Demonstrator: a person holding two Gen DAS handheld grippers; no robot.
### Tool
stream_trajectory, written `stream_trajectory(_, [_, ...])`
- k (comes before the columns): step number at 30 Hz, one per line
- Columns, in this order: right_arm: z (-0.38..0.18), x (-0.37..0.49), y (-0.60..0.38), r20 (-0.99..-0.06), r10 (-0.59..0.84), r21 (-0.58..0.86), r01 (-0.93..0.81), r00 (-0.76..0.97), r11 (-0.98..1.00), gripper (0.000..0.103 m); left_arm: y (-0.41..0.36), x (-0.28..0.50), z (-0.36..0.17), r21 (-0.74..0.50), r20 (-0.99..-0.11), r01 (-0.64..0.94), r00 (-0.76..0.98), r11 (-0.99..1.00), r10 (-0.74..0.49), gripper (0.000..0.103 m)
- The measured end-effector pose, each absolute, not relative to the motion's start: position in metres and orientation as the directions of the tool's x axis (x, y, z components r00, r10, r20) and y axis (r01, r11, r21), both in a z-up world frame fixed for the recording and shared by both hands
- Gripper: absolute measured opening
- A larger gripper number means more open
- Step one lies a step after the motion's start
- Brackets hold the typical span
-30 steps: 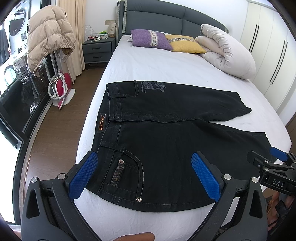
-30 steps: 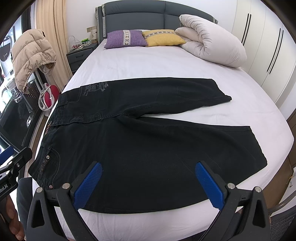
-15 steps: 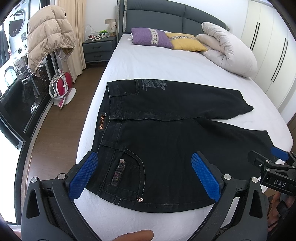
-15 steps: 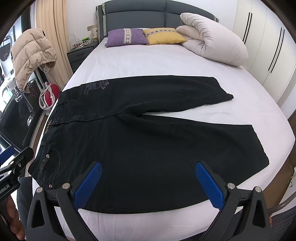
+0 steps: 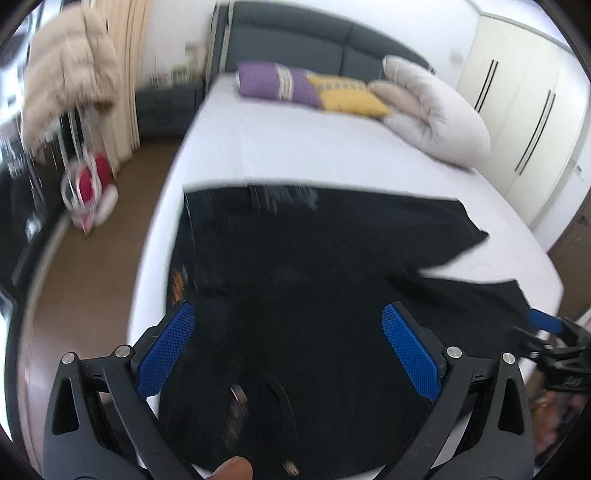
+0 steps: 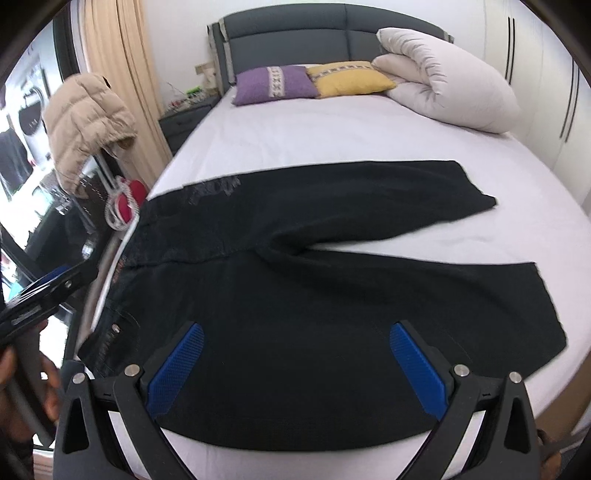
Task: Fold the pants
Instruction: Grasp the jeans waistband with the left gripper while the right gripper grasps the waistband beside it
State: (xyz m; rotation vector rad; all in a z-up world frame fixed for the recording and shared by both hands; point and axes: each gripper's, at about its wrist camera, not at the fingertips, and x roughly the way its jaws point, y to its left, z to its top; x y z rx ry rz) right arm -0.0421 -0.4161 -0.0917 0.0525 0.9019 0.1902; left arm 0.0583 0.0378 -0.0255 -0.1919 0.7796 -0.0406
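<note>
Black pants [image 6: 332, 288]: laid flat across the near half of the bed [image 6: 332, 140], waistband toward the bed's left edge, both legs running to the right. The far leg lies straight; the near leg angles away from it, leaving a wedge of white sheet between the two hems. A pale printed design shows near the far end of the waistband, and a rivet and stitched pocket show at its near end. Not folded.

Left tongs [image 5: 291, 354]: spread wide, blue pads apart, nothing between them, hovering over the waist and pocket area of the pants. This view is motion-blurred. A fingertip [image 5: 232, 467] shows at the bottom edge.

Right tongs [image 6: 295, 365]: spread wide, blue pads apart, empty, held over the near leg close to the bed's near edge. Whether either pair touches the fabric cannot be told.

Purple pillow [image 6: 275, 84] and yellow pillow [image 6: 349, 78]: side by side at the grey headboard [image 6: 332, 29].

White duvet [image 6: 450, 94]: rolled, just beside the yellow pillow, on the right of the bed.

Beige puffer jacket [image 6: 86, 123]: draped over a stand left of the bed, near the curtain [image 6: 118, 74].

Nightstand [image 6: 184, 118]: dark, beside the headboard, small clutter on top.

Wardrobe [image 5: 524, 122]: cream doors with dark handles, along the right wall.
</note>
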Motion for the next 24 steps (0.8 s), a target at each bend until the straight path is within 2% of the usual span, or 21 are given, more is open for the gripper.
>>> stream_trajectory(1, [-0.091,-0.038,-0.417,-0.769,0.196,0.132,-0.148,0.608,0.980,0.103,0.039,0.064,-0.025,-0.174,-0.692,-0.023,0.714,0.984,-0.106,0.103])
stream_trajectory(4, [-0.087,-0.019,-0.424,-0.744,0.223,0.133,-0.188,0.629,0.973,0.103,0.051,0.101,-0.031,-0.177,-0.767,-0.029,0.630,0.984,-0.119,0.103])
stream_trajectory(8, [-0.087,0.007,-0.424,-0.745,0.262,0.097,-0.289,0.614,0.952,0.101,0.085,0.166,-0.034,-0.197,-0.753,-0.013,0.643,0.980,-0.143,0.103])
stream_trajectory(10, [-0.088,0.018,-0.424,-0.747,0.289,0.090,-0.339,0.599,0.936,0.097,0.093,0.207,-0.036,-0.181,-0.756,0.057,0.630,0.982,-0.176,0.103])
stream_trajectory(12, [-0.092,0.030,-0.425,-0.757,0.336,0.107,-0.401,0.560,0.910,0.085,0.102,0.258,-0.048,-0.187,-0.794,0.146,0.559,0.971,-0.237,0.103])
stream_trajectory(14, [-0.097,0.041,-0.429,-0.774,0.359,0.123,-0.433,0.521,0.893,0.078,0.105,0.298,-0.061,-0.155,-0.834,0.215,0.494,0.964,-0.244,0.103])
stream_trajectory(17, [-0.105,0.059,-0.434,-0.782,0.404,0.169,-0.463,0.474,0.870,0.076,0.110,0.348,-0.086,-0.130,-0.888,0.298,0.389,0.946,-0.245,0.103])
stream_trajectory(24, [-0.132,0.086,-0.434,-0.798,0.470,0.245,-0.510,0.378,0.825,0.069,0.123,0.398,-0.127,-0.182,-0.924,0.392,0.246,0.902,-0.293,0.102])
